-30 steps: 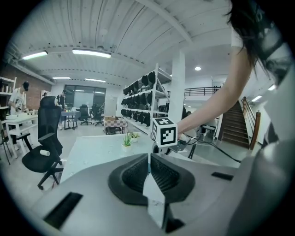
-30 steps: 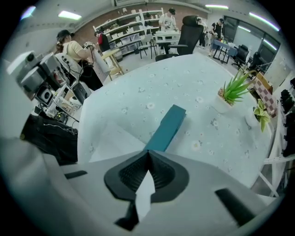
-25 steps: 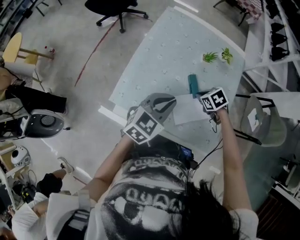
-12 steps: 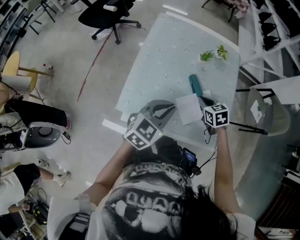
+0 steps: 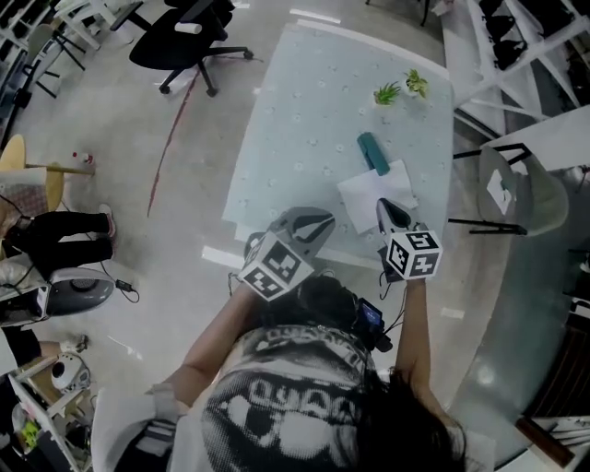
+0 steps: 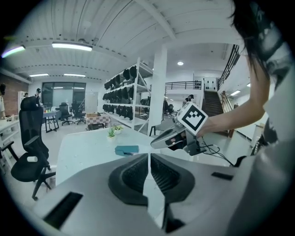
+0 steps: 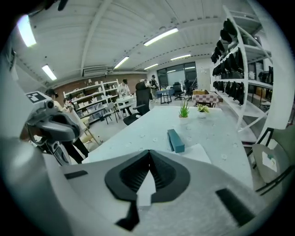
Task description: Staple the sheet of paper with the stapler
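A teal stapler lies on the pale table, and a white sheet of paper lies flat just in front of it. My right gripper hangs over the sheet's near edge and points at the stapler. Its jaws are shut with nothing in them. The paper lies on the table beyond its tips. My left gripper is to the left at the table's front edge, also shut and empty. In the left gripper view the stapler lies ahead, with the right gripper beside it.
Two small potted plants stand at the table's far end. A black office chair is beyond the far left corner and a grey chair is at the right side. A person sits on the floor at left.
My right gripper has left the sheet's right side, risen and turned, and now points along the table over the sheet's near edge. The left gripper has shifted a little along the front edge.
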Motion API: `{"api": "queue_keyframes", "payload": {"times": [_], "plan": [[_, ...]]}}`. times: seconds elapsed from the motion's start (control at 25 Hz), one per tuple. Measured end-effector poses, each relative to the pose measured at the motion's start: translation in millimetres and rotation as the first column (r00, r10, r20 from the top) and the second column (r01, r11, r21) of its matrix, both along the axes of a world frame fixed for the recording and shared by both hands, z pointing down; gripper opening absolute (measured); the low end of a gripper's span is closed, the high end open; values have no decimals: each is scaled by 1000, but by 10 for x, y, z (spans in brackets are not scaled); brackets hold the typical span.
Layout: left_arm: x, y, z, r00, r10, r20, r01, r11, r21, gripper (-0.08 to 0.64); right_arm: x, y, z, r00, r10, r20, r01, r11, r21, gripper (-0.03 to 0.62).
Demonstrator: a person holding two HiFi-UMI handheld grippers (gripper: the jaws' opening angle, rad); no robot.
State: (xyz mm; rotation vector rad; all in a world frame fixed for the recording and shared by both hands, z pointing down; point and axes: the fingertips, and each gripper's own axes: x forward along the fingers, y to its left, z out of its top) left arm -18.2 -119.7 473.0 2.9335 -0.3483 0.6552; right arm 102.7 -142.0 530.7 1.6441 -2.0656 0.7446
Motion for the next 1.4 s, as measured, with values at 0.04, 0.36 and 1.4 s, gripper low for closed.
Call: {"api": "queue_keyframes", "payload": {"times": [0.04, 0.36, 1.4], "plan": [[15, 18, 10, 1000, 4, 2, -4, 1000, 4, 11, -8, 57, -20, 1000, 13, 12, -13, 1000, 11, -9], [146, 188, 3, 1000, -6, 22, 5, 1000, 21, 11, -72, 599, -206, 995, 52, 89, -59, 996, 73, -9], [349, 1846, -150, 996, -81, 22, 79, 994, 80, 11, -174, 2144, -702, 992, -112, 58, 89, 947, 308, -9]]}}
